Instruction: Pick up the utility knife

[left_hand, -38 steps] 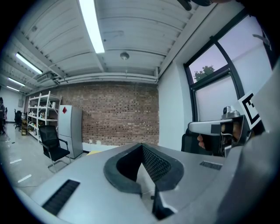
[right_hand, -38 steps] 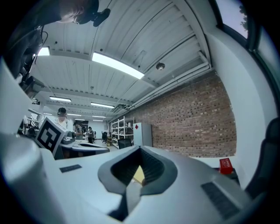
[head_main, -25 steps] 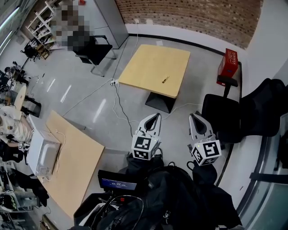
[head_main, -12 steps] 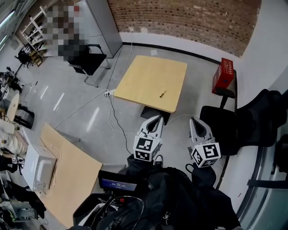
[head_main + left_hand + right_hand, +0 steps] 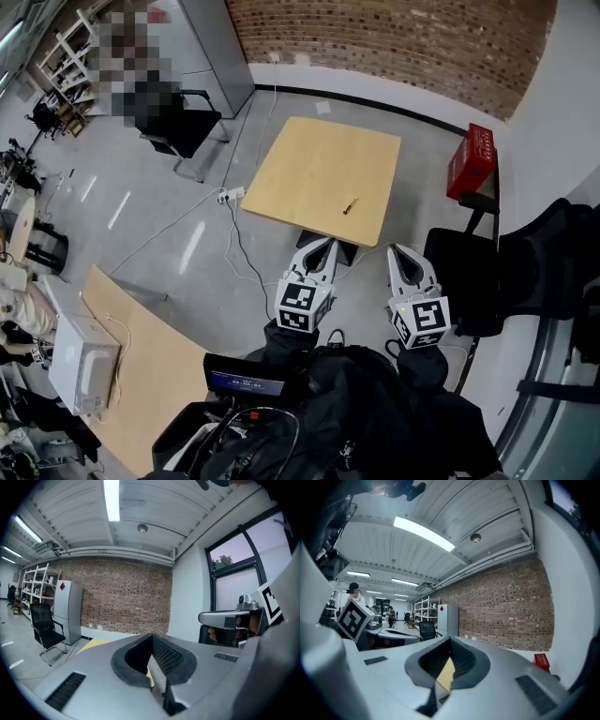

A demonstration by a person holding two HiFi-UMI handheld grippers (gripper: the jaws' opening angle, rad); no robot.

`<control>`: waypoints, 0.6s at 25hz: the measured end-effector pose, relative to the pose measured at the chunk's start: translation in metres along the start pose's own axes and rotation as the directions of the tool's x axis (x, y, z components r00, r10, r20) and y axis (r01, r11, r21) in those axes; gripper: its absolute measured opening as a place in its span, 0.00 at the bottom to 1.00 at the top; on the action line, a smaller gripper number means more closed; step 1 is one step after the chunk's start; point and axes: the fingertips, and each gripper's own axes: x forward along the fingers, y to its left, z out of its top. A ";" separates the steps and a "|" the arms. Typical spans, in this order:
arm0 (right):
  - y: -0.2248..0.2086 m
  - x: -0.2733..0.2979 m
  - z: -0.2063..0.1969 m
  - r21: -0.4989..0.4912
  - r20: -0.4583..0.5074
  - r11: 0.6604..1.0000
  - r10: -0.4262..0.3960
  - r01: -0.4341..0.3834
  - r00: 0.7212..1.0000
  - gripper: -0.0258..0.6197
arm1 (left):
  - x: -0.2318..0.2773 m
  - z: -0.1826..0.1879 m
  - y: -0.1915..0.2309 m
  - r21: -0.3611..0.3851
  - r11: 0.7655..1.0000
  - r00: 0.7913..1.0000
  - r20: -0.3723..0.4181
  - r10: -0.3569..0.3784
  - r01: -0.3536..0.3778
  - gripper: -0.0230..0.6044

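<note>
The utility knife (image 5: pixel 350 205) is only a thin yellowish sliver in the head view, too small for me to tell blade from handle. Neither gripper view shows it at all. Each looks level across the room, and my own jaws cover all but a strip of the tan worktop (image 5: pixel 300 159). The knife lies on the right front part of that square worktop, near the edge closest to me. My left gripper (image 5: pixel 320 249) and right gripper (image 5: pixel 404 253) both hang over the floor short of that edge. They are clear of the knife, which sits ahead and between them. Both have their jaws together on nothing.
</note>
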 end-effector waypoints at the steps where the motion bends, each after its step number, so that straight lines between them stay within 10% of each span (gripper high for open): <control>1: 0.000 0.006 -0.001 0.001 -0.005 1.000 -0.002 0.002 1.000 0.04 | 0.003 0.000 0.004 -0.005 1.000 1.000 0.000 -0.008 0.008 0.04; 15: -0.004 0.046 -0.014 0.000 -0.063 1.000 -0.016 0.016 0.998 0.04 | 0.034 -0.015 0.030 -0.048 0.995 0.995 -0.054 -0.085 0.082 0.04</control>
